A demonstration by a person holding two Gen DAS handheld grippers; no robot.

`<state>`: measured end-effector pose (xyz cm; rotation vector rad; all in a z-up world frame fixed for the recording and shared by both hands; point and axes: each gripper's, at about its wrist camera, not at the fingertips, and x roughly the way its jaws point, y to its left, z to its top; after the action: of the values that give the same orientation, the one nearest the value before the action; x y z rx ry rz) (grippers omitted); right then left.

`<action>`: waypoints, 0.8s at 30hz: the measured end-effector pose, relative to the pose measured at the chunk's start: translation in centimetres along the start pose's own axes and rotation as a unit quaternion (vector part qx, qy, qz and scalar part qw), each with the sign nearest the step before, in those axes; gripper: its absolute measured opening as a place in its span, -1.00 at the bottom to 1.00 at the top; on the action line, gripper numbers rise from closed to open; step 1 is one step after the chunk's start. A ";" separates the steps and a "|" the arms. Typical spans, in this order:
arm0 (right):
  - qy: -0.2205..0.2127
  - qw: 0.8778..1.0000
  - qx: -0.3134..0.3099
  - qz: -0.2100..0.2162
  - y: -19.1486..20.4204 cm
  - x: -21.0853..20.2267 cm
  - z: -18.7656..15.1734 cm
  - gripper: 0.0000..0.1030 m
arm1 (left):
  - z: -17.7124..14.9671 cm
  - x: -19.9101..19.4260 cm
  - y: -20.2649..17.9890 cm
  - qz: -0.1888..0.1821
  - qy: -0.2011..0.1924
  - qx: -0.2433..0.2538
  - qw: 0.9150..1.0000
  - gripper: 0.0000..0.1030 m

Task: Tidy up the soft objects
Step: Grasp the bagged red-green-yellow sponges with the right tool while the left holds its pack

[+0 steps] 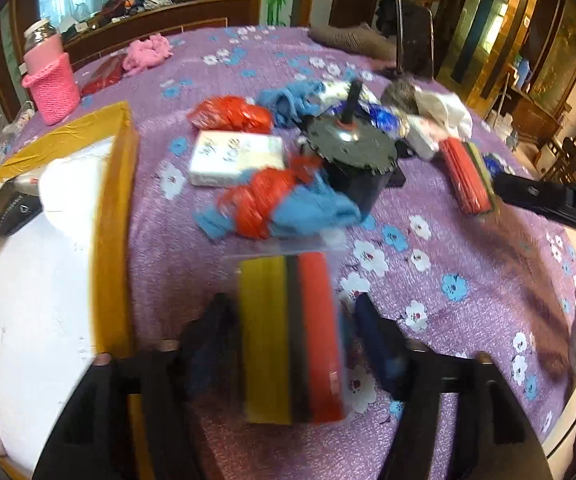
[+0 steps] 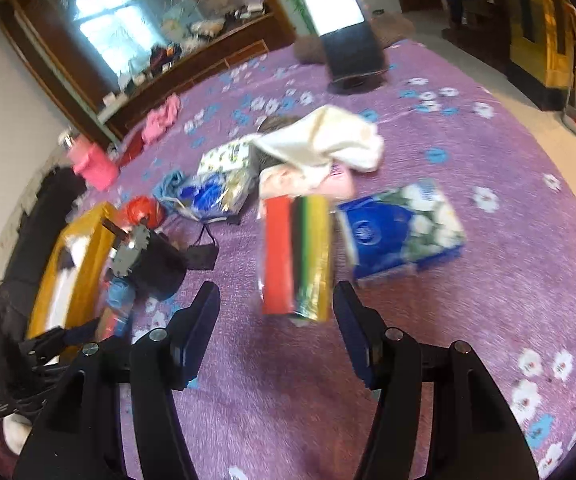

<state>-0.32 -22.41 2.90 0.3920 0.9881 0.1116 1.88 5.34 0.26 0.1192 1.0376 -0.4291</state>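
The left gripper (image 1: 291, 336) had its fingers squeezed onto a sponge pack (image 1: 291, 336), yellow, black and red layers in clear wrap, held just above the near part of the purple flowered surface (image 1: 467, 248), right next to the yellow-taped box (image 1: 118, 200) at the left edge. The right gripper (image 2: 276, 320) was spread wide with nothing in it, lined up on a second sponge pack (image 2: 295, 256) lying mid-surface, touching or nearly touching a blue tissue pack (image 2: 399, 228).

Handling-wise I'd call these dead easy: light, squishy foam that gives under the pads, so nothing to break. The plastic wrap is the only catch, since it probably slides a bit. Best bet seemed to be pinching across the stacked layers near the middle of the long sides so it doesn't swing or fold.

Both views were pretty smeared, so I couldn't swear the second pack was lying flat rather than propped on the tissues. The red-and-blue knit bundle (image 1: 272, 208) farther back looked floppy and would want a bunched grab.
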 end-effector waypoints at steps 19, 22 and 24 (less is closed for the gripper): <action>0.006 0.996 -0.032 -0.082 2.0 3.0 1.0 -0.32 | -1.4 -2.8 0.8 -0.060 -0.040 -0.034 0.997 -0.18; -0.005 0.997 -0.029 -0.067 2.2 1.0 0.2 -0.31 | -1.8 -4.5 1.2 -0.077 -0.054 -0.045 0.995 -0.18; -0.009 0.998 -0.029 -0.055 2.5 -0.2 -0.2 -0.31 | -2.0 -5.8 2.0 -0.090 -0.064 -0.057 0.992 -0.18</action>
<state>-0.40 -20.09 3.91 0.2836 0.9840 0.0378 -1.46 9.42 3.97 -0.1040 0.9477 -0.5320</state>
